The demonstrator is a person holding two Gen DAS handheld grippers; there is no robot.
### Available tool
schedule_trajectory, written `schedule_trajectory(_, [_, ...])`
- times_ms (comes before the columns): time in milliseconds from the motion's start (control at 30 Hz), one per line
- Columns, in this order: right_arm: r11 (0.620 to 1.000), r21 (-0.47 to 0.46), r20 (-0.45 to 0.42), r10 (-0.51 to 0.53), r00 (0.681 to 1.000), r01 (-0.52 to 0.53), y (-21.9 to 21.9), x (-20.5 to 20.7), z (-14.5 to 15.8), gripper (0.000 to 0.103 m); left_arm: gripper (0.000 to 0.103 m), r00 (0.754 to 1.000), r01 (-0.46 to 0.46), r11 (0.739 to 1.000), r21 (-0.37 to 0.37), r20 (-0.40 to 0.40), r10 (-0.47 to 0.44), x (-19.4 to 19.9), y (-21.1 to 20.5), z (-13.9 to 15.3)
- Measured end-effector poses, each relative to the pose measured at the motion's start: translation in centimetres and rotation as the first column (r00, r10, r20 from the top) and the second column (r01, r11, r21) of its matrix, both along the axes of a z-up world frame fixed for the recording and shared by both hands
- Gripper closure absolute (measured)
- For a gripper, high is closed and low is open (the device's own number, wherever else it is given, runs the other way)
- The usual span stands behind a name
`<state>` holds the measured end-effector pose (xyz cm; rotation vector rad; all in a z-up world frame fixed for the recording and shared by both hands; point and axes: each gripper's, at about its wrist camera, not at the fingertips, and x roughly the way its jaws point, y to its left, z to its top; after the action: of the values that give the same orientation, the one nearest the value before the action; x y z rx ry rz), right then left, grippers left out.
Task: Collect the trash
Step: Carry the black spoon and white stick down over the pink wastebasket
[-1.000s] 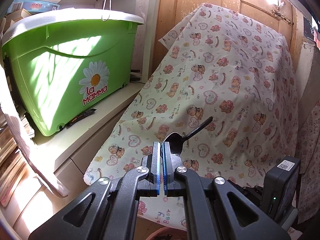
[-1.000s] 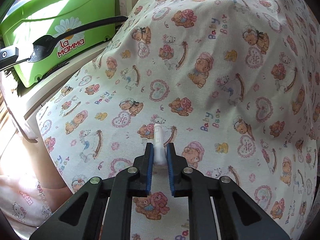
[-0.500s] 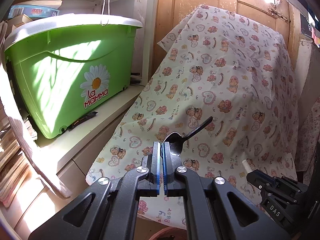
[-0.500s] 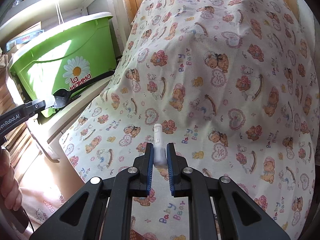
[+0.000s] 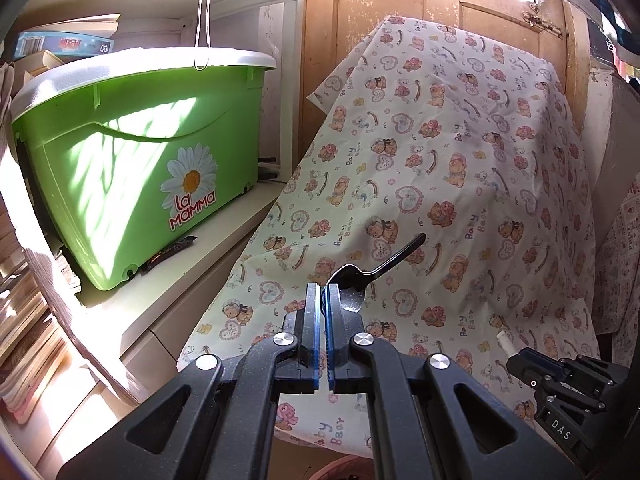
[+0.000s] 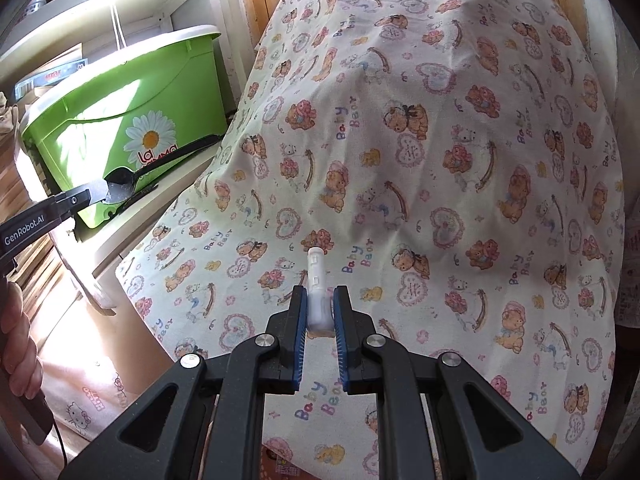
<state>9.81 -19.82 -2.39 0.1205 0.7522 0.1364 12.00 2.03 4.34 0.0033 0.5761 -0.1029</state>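
My left gripper (image 5: 322, 292) is shut on the bowl of a black plastic spoon (image 5: 374, 270), whose handle sticks up to the right. In the right wrist view the same spoon (image 6: 156, 168) shows at the left, held by the left gripper (image 6: 102, 194). My right gripper (image 6: 320, 300) is shut on a small white plastic piece (image 6: 316, 280) that stands up between the blue pads. In the left wrist view the right gripper (image 5: 516, 356) appears at the lower right with the white piece (image 5: 503, 338) at its tip. Both hover over a teddy-bear print cloth (image 6: 440, 160).
A green lidded tub (image 5: 132, 168) marked with a daisy sits on a white ledge (image 5: 188, 276) at the left. A wooden door (image 5: 400, 4) stands behind the cloth-covered bulk. A hand (image 6: 18, 340) shows at the left edge. Stacked books (image 5: 24, 328) lie lower left.
The right gripper has pulled back and up from the cloth with the white piece, and its tip now shows in the left wrist view. The left gripper has barely moved.
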Motion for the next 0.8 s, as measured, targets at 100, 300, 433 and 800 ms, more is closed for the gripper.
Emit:
schedule_trajectory(100, [1.000,-0.023,0.008,0.012,1.000,-0.011,0.4,-1.2,0.3,0.089,0.102,1.000,0.026,0.999,0.019,0.004,-0.026,-0.8,-0.5,0.1])
schedule_trajectory(300, [0.998,-0.056,0.031,0.000,1.000,0.002,0.5,-4.2,1.2,0.088,0.102,0.995,0.095,0.993,0.073,-0.035,-0.092,-3.2,-1.6,-0.2])
schedule_trajectory(433, [0.998,-0.065,0.026,-0.007,1.000,0.009,0.6,-6.4,1.5,0.088,0.102,0.993,0.118,0.979,0.165,-0.050,-0.111,-5.7,-2.8,-0.4])
schedule_trajectory(800, [0.999,-0.044,0.012,0.008,1.000,-0.008,2.2,-11.0,1.3,0.088,0.101,0.983,0.167,0.957,0.238,-0.118,-0.143,-12.1,-3.3,-2.2])
